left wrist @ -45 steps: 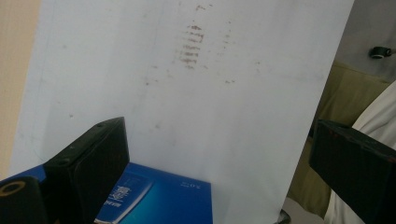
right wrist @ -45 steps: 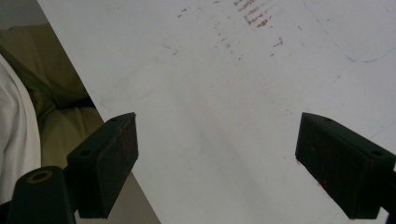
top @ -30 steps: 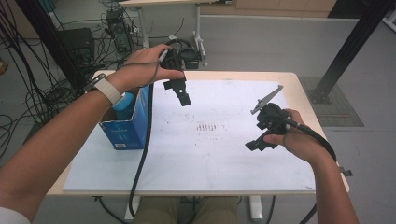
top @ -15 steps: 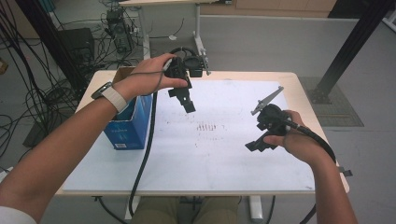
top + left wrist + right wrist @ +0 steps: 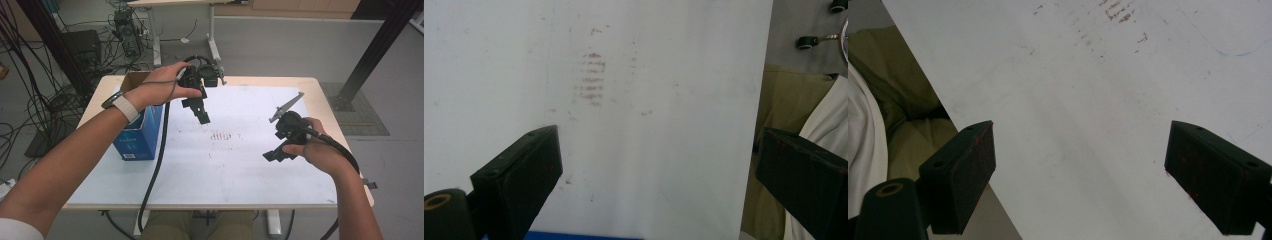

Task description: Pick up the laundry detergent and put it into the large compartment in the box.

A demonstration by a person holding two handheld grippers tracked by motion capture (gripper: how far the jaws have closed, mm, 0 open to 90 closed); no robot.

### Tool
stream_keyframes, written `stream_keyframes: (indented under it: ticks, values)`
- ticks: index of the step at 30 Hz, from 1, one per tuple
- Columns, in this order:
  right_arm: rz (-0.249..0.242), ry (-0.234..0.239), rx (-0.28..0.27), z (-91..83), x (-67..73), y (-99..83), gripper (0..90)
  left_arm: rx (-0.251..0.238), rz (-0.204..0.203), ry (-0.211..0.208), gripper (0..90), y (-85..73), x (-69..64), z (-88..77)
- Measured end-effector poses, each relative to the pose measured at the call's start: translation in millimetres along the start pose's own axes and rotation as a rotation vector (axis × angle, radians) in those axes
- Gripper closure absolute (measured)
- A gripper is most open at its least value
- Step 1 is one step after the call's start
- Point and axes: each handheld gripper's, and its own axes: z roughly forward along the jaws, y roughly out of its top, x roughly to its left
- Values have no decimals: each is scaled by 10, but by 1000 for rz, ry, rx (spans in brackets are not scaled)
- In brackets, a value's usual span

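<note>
Since the earlier frame our left gripper (image 5: 199, 107) has drifted right off the blue box (image 5: 137, 134); the right gripper (image 5: 280, 150) hovers unchanged, and both sets of tongs gape wide, empty. The box, at the table's (image 5: 200, 185) left edge, looks light, stiff cardboard; we'd pinch its open rim, with free room everywhere rightward.

Free room around the blue box

The blue box (image 5: 136, 131) stands at the left edge of the white table (image 5: 200, 175) and blocks that side. To the right of the box the table top is bare and flat. A black cable (image 5: 159, 150) hangs just beside the box.
</note>
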Motion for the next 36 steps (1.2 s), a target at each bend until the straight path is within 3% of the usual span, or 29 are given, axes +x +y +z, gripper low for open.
stream_keyframes:
  ticks: [36]
  values:
    - [14, -9, -1, -21, 21, -63, 129, -8, -9, -7, 56, -14, 8, 78]
